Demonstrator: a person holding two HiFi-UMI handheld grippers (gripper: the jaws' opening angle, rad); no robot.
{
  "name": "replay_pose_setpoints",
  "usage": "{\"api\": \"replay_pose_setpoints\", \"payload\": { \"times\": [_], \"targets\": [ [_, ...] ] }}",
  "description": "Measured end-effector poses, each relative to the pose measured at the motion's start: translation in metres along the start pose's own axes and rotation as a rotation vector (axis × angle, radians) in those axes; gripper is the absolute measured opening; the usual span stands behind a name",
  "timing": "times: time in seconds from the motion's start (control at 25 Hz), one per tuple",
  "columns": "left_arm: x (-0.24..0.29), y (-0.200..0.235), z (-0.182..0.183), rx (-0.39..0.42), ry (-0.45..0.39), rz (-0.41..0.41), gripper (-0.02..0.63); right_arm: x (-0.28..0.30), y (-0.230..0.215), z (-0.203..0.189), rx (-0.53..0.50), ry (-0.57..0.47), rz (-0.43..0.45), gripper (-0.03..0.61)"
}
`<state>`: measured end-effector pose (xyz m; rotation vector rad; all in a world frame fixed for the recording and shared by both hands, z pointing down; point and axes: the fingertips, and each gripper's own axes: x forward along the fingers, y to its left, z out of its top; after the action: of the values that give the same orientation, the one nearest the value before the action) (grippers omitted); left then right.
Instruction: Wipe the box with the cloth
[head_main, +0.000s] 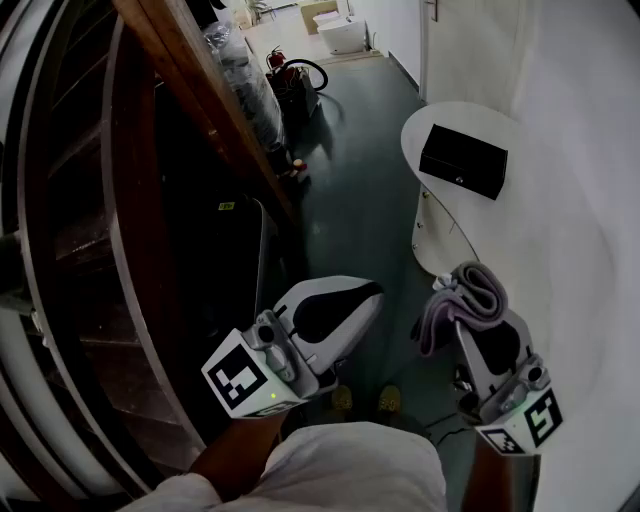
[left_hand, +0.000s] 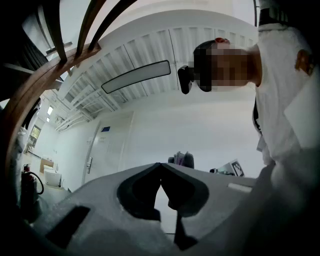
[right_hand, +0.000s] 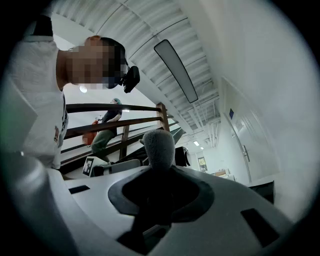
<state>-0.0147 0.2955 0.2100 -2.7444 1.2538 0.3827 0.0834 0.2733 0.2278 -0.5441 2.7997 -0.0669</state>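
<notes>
One box (head_main: 463, 160), one cloth (head_main: 472, 288) — two tools (head_main: 372, 291) (head_main: 462, 322)

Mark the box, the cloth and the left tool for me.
box (head_main: 463, 158), head view, middle of its black body.
cloth (head_main: 472, 288), head view, upper fold of the grey roll.
left tool (head_main: 372, 291), head view, its closed tips.

We stand on a dark floor (head_main: 350, 200) beside a wooden stair railing (head_main: 205, 120). A curved white wall (head_main: 580, 220) runs along our right, with a rounded white surface (head_main: 460, 115) against it. Overhead we see a ribbed white ceiling (left_hand: 150, 45), a long light panel (left_hand: 136, 76) and a white door (left_hand: 107, 150).
</notes>
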Motion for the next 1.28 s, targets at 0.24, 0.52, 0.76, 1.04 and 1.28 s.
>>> {"api": "replay_pose_setpoints", "payload": {
  "times": [0.24,0.52,0.76,1.04,1.28],
  "targets": [
    [0.01,0.005,-0.006,-0.002,-0.003,0.005,0.015,-0.002,-0.012,-0.001,-0.003,-0.005,-0.006,0.098],
    [0.04,0.017,-0.015,0.013,-0.005,0.02,0.015,-0.008,-0.044,0.003,-0.017,-0.009,-0.027,0.098],
    [0.066,0.029,-0.03,0.016,0.011,0.047,0.015,-0.012,-0.069,0.004,-0.05,-0.002,-0.026,0.098],
    [0.084,0.044,-0.036,0.027,0.015,0.076,0.015,-0.007,-0.095,0.003,-0.081,0.013,-0.067,0.098],
    [0.098,0.061,-0.039,0.036,0.008,0.067,0.015,0.007,-0.112,-0.005,-0.097,0.035,-0.072,0.098]
  ]
}}
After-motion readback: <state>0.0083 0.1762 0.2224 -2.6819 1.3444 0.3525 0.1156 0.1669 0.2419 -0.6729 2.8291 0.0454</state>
